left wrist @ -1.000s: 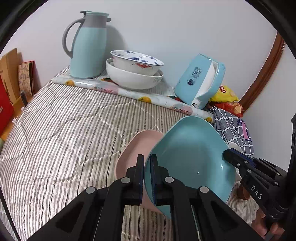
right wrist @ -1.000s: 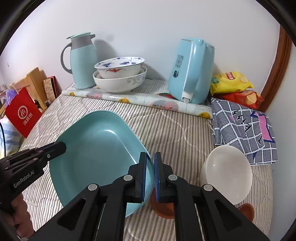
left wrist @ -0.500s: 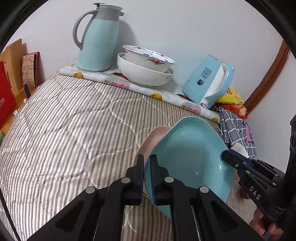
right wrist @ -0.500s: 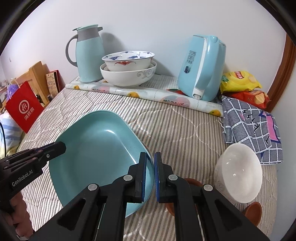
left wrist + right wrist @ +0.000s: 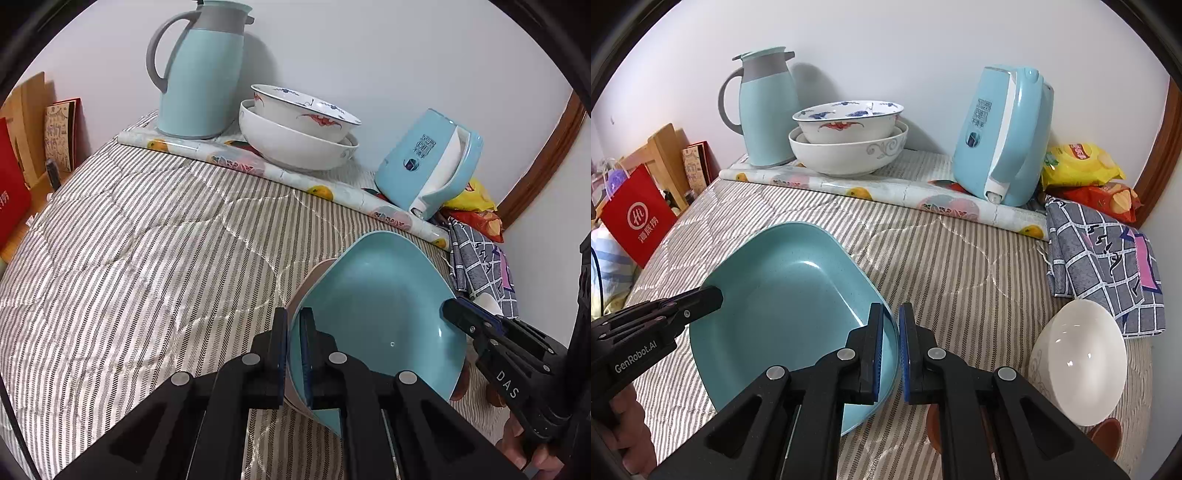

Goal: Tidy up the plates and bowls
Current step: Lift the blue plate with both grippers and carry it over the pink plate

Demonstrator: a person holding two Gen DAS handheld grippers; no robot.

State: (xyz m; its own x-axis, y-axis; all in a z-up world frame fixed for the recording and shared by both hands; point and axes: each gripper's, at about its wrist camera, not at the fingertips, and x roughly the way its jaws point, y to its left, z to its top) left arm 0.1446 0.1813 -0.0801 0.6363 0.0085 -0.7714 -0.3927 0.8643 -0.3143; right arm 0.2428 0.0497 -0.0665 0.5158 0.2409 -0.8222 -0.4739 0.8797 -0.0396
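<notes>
A teal square plate [image 5: 380, 314] lies stacked on a pink plate [image 5: 314, 275], held above the striped quilt. My left gripper [image 5: 293, 339] is shut on the rims of both plates. My right gripper [image 5: 891, 345] clamps the teal plate's [image 5: 783, 295] opposite rim, with only a narrow gap showing between its pads; it also shows in the left wrist view [image 5: 476, 328]. A white bowl [image 5: 1078, 354] lies tilted at the right. Two nested bowls [image 5: 849, 144] stand at the back.
A teal thermos jug [image 5: 764, 107] and a blue kettle [image 5: 1004, 136] stand on a rolled fruit-print mat [image 5: 886, 192] by the wall. Snack bags [image 5: 1082, 166] and a checked cloth [image 5: 1108, 258] lie right. A red bag [image 5: 639, 221] stands left. Brown dishes [image 5: 1106, 439] lie near.
Both grippers carried the stacked plates forward toward the nested bowls at the back. The gap at the right gripper's pads has widened slightly.
</notes>
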